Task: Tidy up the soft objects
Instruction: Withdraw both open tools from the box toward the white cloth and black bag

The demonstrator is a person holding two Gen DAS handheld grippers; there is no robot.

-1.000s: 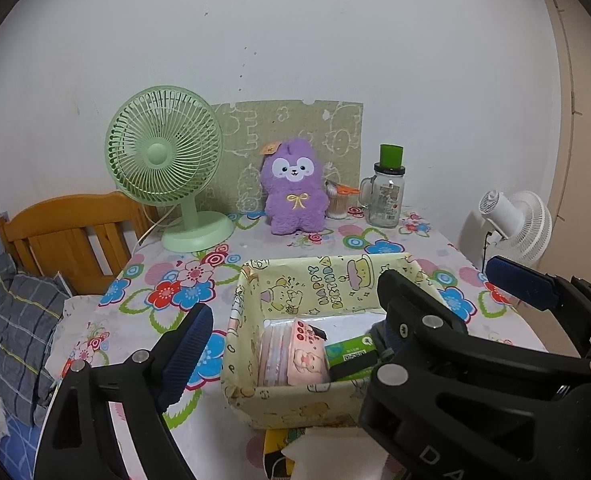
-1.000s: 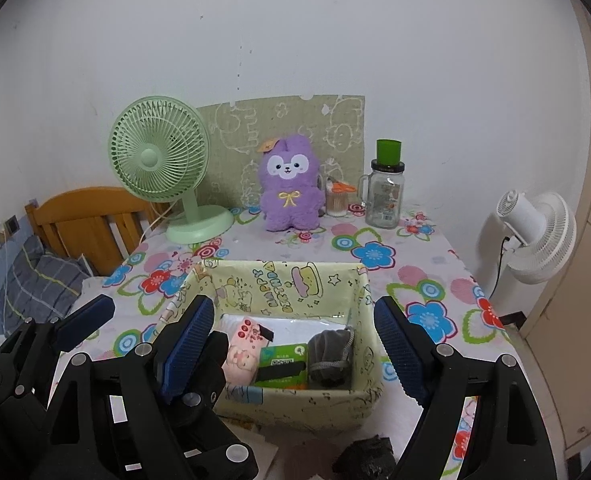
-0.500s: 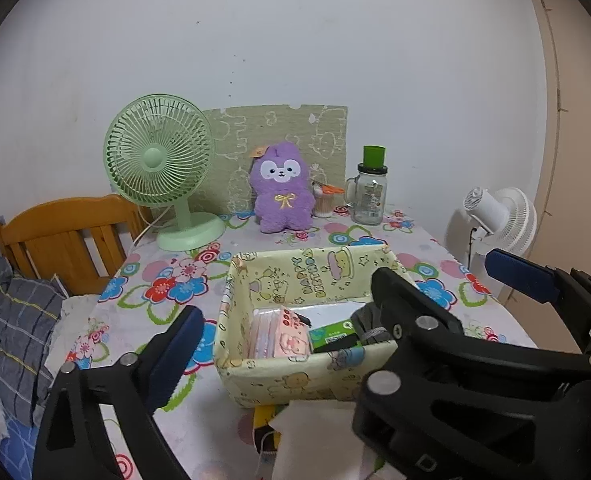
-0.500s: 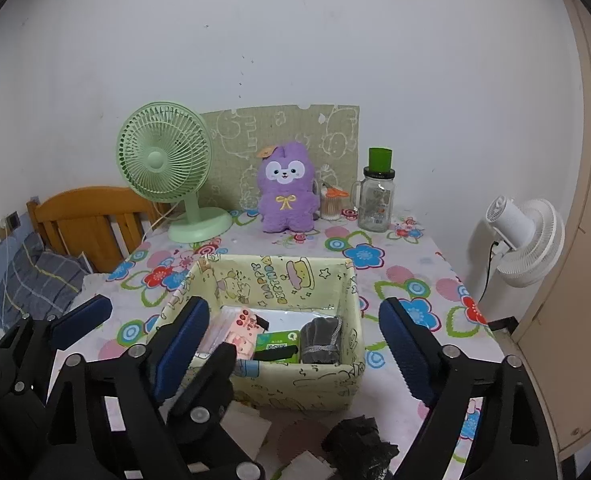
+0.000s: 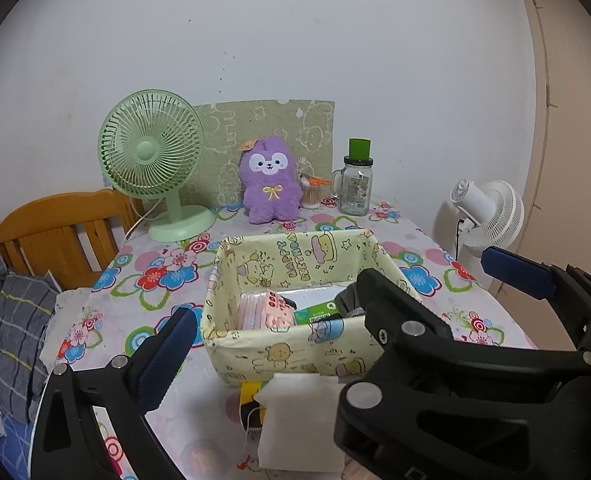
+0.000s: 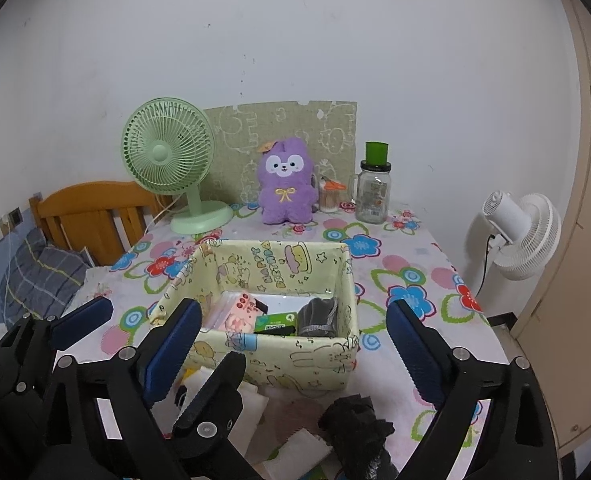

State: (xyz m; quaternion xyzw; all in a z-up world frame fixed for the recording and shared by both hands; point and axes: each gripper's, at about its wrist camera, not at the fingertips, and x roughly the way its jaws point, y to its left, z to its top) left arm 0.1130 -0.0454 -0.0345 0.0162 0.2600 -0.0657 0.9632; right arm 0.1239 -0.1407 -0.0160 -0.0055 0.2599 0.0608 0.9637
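A yellow cartoon-print fabric box (image 5: pixel 295 344) (image 6: pixel 295 356) stands mid-table, holding a pink pack (image 6: pixel 239 314), a green pack (image 6: pixel 275 322) and a grey pouch (image 6: pixel 317 316). In front of it lie a white folded cloth (image 5: pixel 295 420) and a crumpled black soft item (image 6: pixel 355 420). A purple plush (image 5: pixel 269 182) sits upright at the back. My left gripper (image 5: pixel 339 285) and right gripper (image 6: pixel 293 316) hover side by side short of the box. The jaws of both are opening, with nothing pressed between them.
At the back of the floral tablecloth (image 6: pixel 407 264) stand a green desk fan (image 5: pixel 155 176), a glass jar with a green lid (image 5: pixel 355 184) and a swab cup (image 5: pixel 311 192). A white floor fan (image 6: pixel 523 232) is right of the table, a wooden headboard (image 5: pixel 55 232) and plaid pillow left.
Both grippers have drawn back from the box, which now looks smaller and farther. Their jaws have widened. The white cloth and black item have come into view in front of the box.
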